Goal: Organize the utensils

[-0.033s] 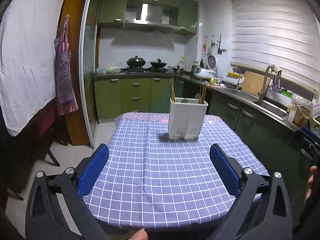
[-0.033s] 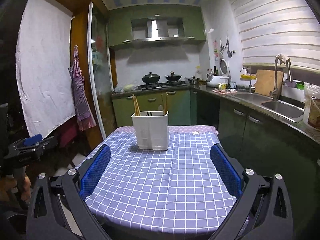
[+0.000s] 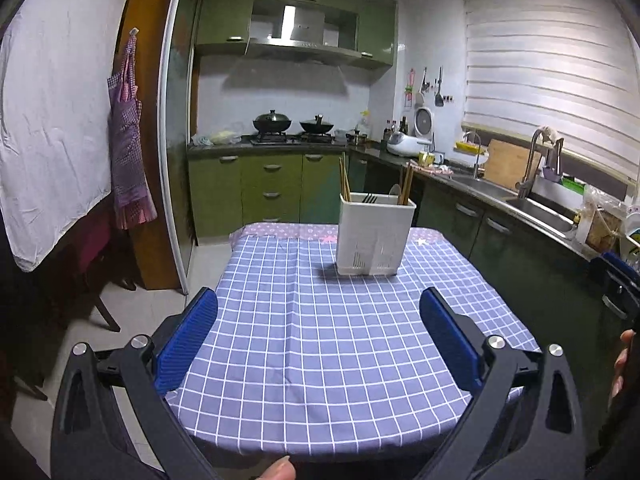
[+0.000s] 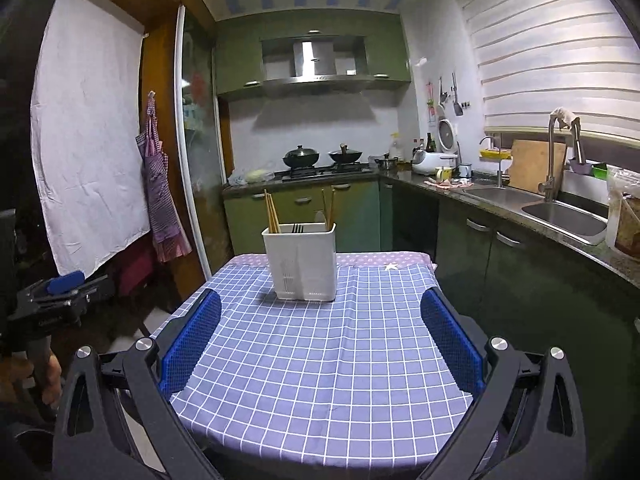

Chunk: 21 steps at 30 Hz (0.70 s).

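The left gripper (image 3: 318, 330), a black two-finger tool with ribbed blue pads (image 3: 188, 340), stands spread wide and holds nothing, poised over the near edge of the table; the right gripper (image 4: 320, 332), of the same make, is likewise wide apart and empty, and in its own view the left tool can be seen off to the side, well apart from the table. Between each pair of fingers lies only the purple-and-white checked tablecloth (image 3: 320, 360), with no loose utensil showing anywhere on it. Toward the far end of the table, well apart from both grippers, stands the white rectangular plastic utensil holder (image 3: 374, 234), upright on the cloth. In it, wooden chopsticks (image 3: 344, 182) rise at its left side, a second set of chopsticks with what looks like a pale spoon (image 3: 395, 192) stands at its right, and dark fork tines (image 3: 370, 199) show in the middle; its inner dividers cannot be made out. Judging from this, either the sorting is finished, with everything already stowed, or it has not begun and the chopsticks split between two sides are yet to be grouped; the pictures do not settle which.
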### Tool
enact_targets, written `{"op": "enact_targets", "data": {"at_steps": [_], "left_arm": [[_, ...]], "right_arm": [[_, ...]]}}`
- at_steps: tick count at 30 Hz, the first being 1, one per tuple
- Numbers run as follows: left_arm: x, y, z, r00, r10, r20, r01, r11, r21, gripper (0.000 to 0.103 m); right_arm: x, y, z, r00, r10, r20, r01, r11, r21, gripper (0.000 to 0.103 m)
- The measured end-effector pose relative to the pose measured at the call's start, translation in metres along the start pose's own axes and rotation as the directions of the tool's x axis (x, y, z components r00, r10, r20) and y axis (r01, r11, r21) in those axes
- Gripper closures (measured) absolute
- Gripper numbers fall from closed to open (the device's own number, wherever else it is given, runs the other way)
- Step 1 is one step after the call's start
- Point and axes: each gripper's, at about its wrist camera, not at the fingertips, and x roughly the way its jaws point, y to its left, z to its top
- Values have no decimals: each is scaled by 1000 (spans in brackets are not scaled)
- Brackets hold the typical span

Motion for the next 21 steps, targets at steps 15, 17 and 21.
{"op": "enact_targets", "data": {"at_steps": [15, 17, 21], "left_arm": [[-5, -1, -3, 1000, 28, -3, -28, 1000, -2, 7], [-5, -1, -3, 1000, 31, 0, -31, 1000, 4, 7], [-7, -3, -1, 1000, 22, 3, -22, 1000, 11, 7]], "right_arm": [[13, 14, 2, 999, 32, -27, -33, 999, -32, 5], [14, 14, 2, 999, 39, -29, -40, 999, -30, 5], [16, 14, 4, 999, 41, -29, -42, 999, -29, 5]]}}
